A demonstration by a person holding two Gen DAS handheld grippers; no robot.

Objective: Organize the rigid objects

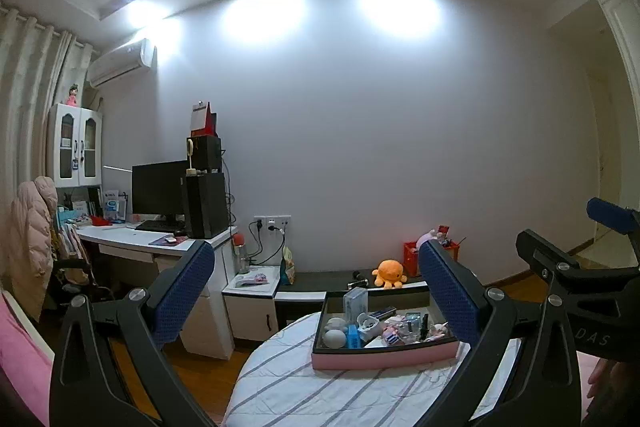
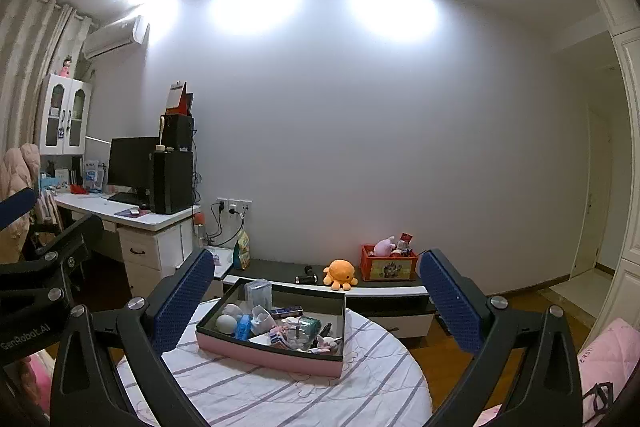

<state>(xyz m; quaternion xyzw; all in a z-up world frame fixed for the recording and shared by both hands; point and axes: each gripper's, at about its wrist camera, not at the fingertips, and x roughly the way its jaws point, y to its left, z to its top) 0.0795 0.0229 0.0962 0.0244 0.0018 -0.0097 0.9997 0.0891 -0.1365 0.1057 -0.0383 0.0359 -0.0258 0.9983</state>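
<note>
We held the left gripper and the right gripper above the round table with the white, grey-striped cloth; each had its two blue-padded fingers spread wide and gripped nothing. One shallow rectangular box with pink outer walls and a dark inner rim stood near the table's far edge. It carried a clutter of small rigid items, among them one grey-white ball, one blue block and one upright clear plastic case. Only the right wrist view showed the whole orange toy crate on the low bench beside the one orange plush octopus; the left wrist view showed the crate partly hidden behind a finger.
</note>
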